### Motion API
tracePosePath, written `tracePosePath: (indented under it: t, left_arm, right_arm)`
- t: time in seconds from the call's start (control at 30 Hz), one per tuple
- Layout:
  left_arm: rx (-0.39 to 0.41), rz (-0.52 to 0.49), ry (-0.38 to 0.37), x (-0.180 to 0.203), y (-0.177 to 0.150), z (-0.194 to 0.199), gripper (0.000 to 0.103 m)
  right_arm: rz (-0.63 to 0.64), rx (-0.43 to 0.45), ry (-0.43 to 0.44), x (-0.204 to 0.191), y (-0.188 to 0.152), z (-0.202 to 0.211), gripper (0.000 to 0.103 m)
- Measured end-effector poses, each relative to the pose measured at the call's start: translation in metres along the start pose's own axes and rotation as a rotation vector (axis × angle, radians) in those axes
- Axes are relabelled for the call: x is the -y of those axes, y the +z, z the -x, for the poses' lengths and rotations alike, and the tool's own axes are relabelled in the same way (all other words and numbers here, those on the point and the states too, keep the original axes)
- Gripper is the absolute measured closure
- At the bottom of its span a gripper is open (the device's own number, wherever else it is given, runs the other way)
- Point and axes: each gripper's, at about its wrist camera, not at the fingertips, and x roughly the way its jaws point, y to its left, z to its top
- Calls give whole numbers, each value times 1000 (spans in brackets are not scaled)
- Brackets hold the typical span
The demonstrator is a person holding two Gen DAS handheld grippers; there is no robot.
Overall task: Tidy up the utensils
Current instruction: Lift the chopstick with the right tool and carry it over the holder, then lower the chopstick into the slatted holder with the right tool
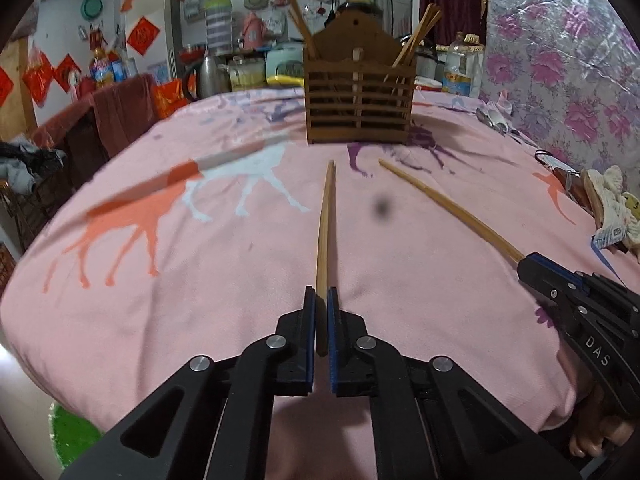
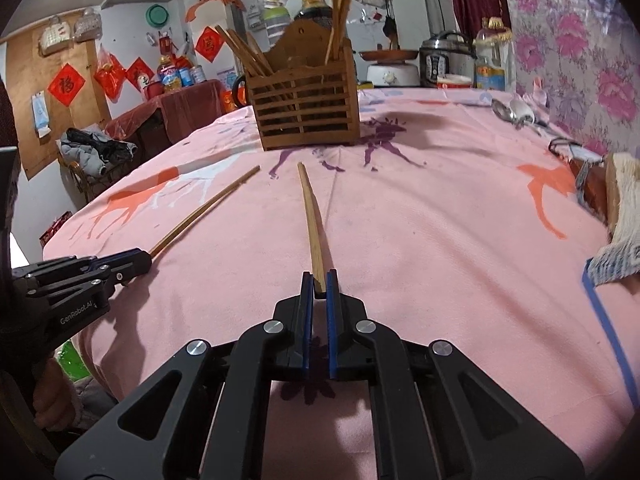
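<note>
My left gripper (image 1: 321,294) is shut on the near end of a wooden chopstick (image 1: 326,224) that points toward the wooden utensil holder (image 1: 358,102). My right gripper (image 2: 319,278) is shut on a second chopstick (image 2: 311,220), also pointing at the holder (image 2: 308,114). Each gripper shows in the other's view: the right one (image 1: 524,260) at the right edge with its chopstick (image 1: 448,206), the left one (image 2: 146,260) at the left edge with its chopstick (image 2: 208,208). The holder stands upright on the pink cloth with several chopsticks (image 2: 340,20) in its two compartments.
The pink tablecloth (image 2: 440,240) with animal prints covers the table. Metal spoons (image 2: 516,114) lie at the far right. A towel and dark items (image 2: 600,188) lie along the right edge. Bottles and a rice cooker (image 2: 448,58) stand behind the table.
</note>
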Motion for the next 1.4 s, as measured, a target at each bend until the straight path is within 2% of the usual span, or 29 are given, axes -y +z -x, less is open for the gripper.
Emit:
tracePosePath:
  t: [0.4, 0.73, 1.13, 1.4]
  left_arm:
    - [142, -13, 29, 5, 20, 62, 97]
    - [209, 2, 26, 3, 36, 96, 97]
    - [188, 7, -26, -10, 128, 84, 97]
    - [179, 17, -63, -16, 166, 73, 97]
  right_arm:
    - [19, 142, 26, -7, 25, 47, 97]
    - [25, 236, 62, -15, 46, 83, 97]
    - [46, 259, 93, -18, 122, 78, 97]
    - [50, 277, 96, -15, 152, 74, 97]
